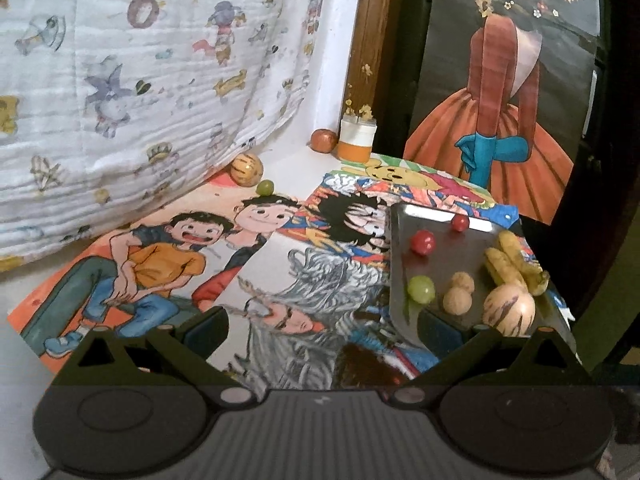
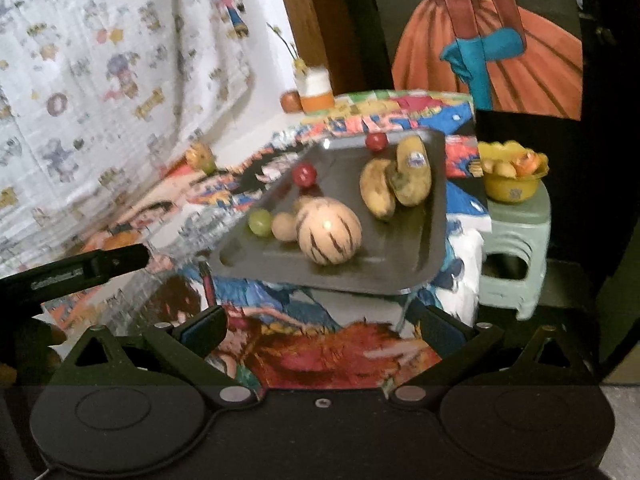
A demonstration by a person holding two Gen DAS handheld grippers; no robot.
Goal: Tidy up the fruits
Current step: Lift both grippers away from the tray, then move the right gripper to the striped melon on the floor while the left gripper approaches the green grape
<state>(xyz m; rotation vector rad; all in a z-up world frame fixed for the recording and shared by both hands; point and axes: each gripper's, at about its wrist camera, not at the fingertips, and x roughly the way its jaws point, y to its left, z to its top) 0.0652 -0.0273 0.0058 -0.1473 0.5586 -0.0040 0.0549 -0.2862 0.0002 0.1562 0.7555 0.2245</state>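
Fruit gathered on tray, two strays left by the curtain

Landmark: dark rectangular metal tray (image 2: pixel 424 248), lying on a table spread with cartoon-printed sheets (image 1: pixel 168 264).

On the tray: two yellow, brown-spotted bananas (image 2: pixel 394 178) at its far right side; a cream, purple-striped round melon (image 2: pixel 329 230) at the near middle; two small tan walnut-like nuts (image 1: pixel 457 300) and a green grape (image 2: pixel 260 222) to the melon's left; two red round fruits (image 1: pixel 423 242) toward the far edge. Judgement: the tray serves as the collecting spot, so like pieces sit in loose groups there.

Off the tray, well to its far left: a second striped round fruit (image 1: pixel 247 170) with a loose green grape (image 1: pixel 265 187) just beside it, both at the foot of the white printed curtain (image 1: pixel 120 80). Probably the pieces not yet gathered. Beyond the tray, an orange-red round fruit (image 1: pixel 324 140) stands by a white and orange jar (image 1: pixel 357 140). To the tray's right, a yellow plastic bowl (image 2: pixel 512 190) sits on a pale green stool (image 2: pixel 516 248); contents unclear.

Left gripper (image 1: pixel 320 332): released, jaws wide apart, empty, near the tray's near left corner. Right gripper (image 2: pixel 320 330): likewise spread and holding nothing, in front of the tray's near edge. Judgement: open jaws suit a fresh pick; the left one is better placed for the strays.
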